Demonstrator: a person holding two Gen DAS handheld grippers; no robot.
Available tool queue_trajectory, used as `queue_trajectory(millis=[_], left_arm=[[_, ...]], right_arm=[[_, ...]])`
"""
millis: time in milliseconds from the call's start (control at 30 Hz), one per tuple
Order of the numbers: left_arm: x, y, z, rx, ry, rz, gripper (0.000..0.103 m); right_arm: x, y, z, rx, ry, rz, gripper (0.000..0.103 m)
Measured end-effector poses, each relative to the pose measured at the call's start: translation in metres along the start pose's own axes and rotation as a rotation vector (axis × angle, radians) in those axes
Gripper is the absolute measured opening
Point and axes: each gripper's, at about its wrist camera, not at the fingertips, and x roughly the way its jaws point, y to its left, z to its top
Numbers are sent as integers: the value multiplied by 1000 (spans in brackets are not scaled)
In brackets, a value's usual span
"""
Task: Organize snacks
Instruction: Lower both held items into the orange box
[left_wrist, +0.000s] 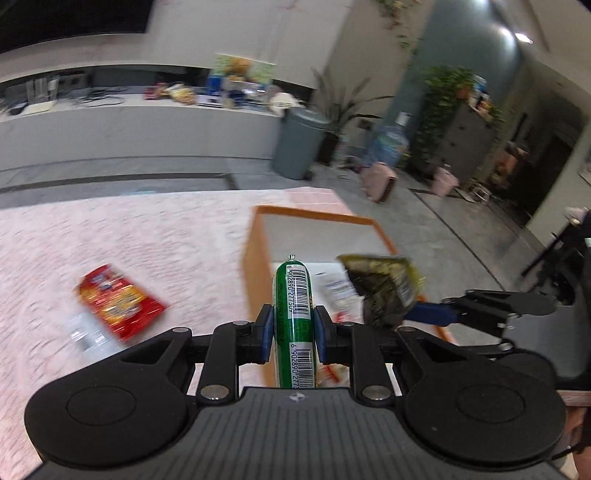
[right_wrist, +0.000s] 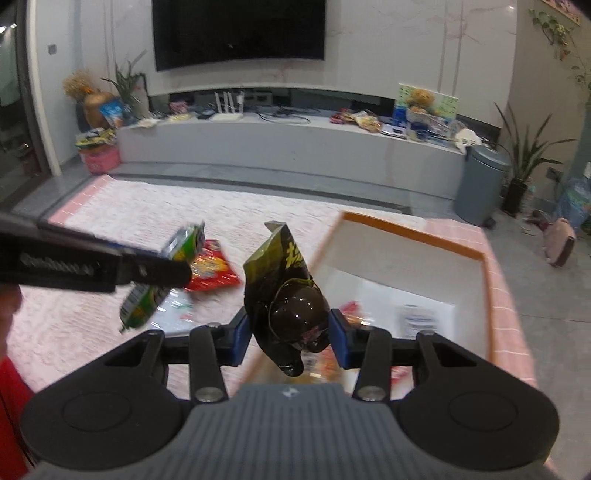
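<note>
Left gripper (left_wrist: 293, 326) clamped on green sausage stick (left_wrist: 293, 295), right gripper (right_wrist: 291, 334) on dark snack pouch (right_wrist: 286, 291).

A dark television (right_wrist: 239, 31) hangs on a pale wall above a long grey bench (right_wrist: 288, 155), pink carpet (right_wrist: 155, 210) below.

Glossy plastic sausage wrap (left_wrist: 293, 317); shiny dark foil packet (right_wrist: 291, 295); fuzzy pink rug (left_wrist: 147, 229).

The box (right_wrist: 413, 236) sits on the rug (right_wrist: 129, 221), snack packet (right_wrist: 210, 271) lying to its left.
</note>
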Motion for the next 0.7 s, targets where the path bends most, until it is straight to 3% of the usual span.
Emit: queue_trajectory(millis=[300, 700], left_arm=[[77, -44, 17, 124, 86, -76, 24], [147, -58, 14, 237, 219, -72, 25]], right_arm=[[24, -71, -11, 0, 107, -69, 42], [86, -115, -15, -69, 234, -105, 40]])
